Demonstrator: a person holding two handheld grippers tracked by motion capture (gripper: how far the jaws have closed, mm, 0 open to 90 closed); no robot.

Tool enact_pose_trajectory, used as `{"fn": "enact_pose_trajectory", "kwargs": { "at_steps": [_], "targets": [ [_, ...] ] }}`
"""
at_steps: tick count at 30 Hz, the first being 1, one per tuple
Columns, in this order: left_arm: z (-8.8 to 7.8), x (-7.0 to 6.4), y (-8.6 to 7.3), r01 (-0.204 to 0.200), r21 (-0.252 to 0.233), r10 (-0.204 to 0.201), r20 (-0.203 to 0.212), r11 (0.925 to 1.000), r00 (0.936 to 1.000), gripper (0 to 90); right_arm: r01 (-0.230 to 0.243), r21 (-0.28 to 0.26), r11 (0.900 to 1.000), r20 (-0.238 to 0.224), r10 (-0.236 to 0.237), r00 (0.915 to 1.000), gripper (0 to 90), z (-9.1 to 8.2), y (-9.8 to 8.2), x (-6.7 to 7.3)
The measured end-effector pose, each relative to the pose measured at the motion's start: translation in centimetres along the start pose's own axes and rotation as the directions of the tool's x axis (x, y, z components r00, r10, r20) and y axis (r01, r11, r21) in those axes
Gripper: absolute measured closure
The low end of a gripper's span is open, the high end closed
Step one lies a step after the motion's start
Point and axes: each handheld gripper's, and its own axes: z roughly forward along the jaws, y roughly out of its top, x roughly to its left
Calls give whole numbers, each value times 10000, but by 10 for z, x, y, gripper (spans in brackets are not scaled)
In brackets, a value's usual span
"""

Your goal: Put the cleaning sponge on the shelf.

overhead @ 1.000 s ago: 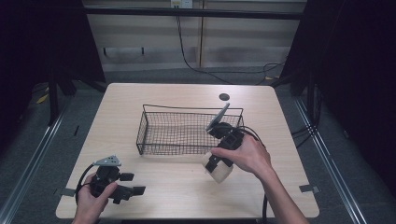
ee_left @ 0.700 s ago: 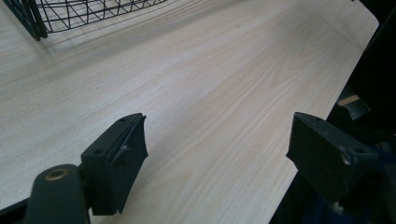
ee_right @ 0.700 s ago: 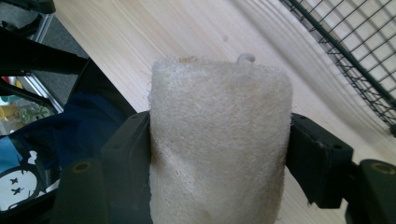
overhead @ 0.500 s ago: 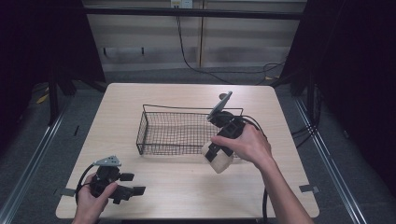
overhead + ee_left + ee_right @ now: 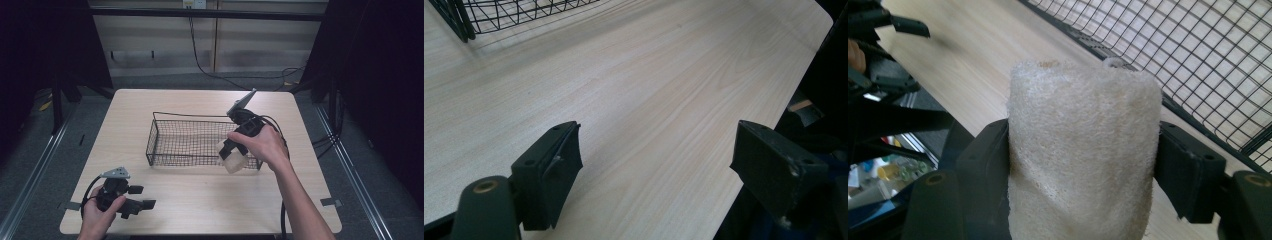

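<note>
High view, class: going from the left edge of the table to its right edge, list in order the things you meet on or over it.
Left gripper, black, jaws open, held low → black wire mesh basket → pale fibrous sponge clamped in the right gripper, at the basket's right end.

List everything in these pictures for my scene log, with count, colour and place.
wire basket: one, black, middle of the table, nothing resting on its floor.
loofah sponge: one, cream, clamped in the right tongs at the basket's near right rim, off the table.
table: one, light wood, centre of the room.
tape pieces: two, grey, at the table's near corners.
cables: several, black, on the floor behind the table.
left tongs: one, black, jaws apart, near left corner of the table, in the left hand.
right tongs: one, black, in the right hand.
</note>
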Motion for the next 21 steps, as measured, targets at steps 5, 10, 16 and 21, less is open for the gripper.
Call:
{"fn": "enact_pose_trajectory", "kwargs": {
  "at_steps": [5, 10, 16, 21],
  "targets": [
    [0, 0, 0, -3, 9, 3, -14, 10000, 10000, 194, -532, -411, 9977, -49, 530, 9986, 285, -3, 4, -10],
    [0, 0, 0, -19, 0, 19, -24, 10000, 10000, 194, -947, -593, 9937, 130, 957, 9953, 284, -4, 5, -17],
    [1, 0, 0, -8, -6, 8, -21, 10000, 10000, 194, -1432, -1129, 9832, 242, 1468, 9889, 285, -6, 9, -25],
    [0, -1, 0, 30, -84, -30, 16, 10000, 10000, 193, -1732, -1188, 9777, 458, 1796, 9827, 284, -3, 13, -32]
  ]
}}
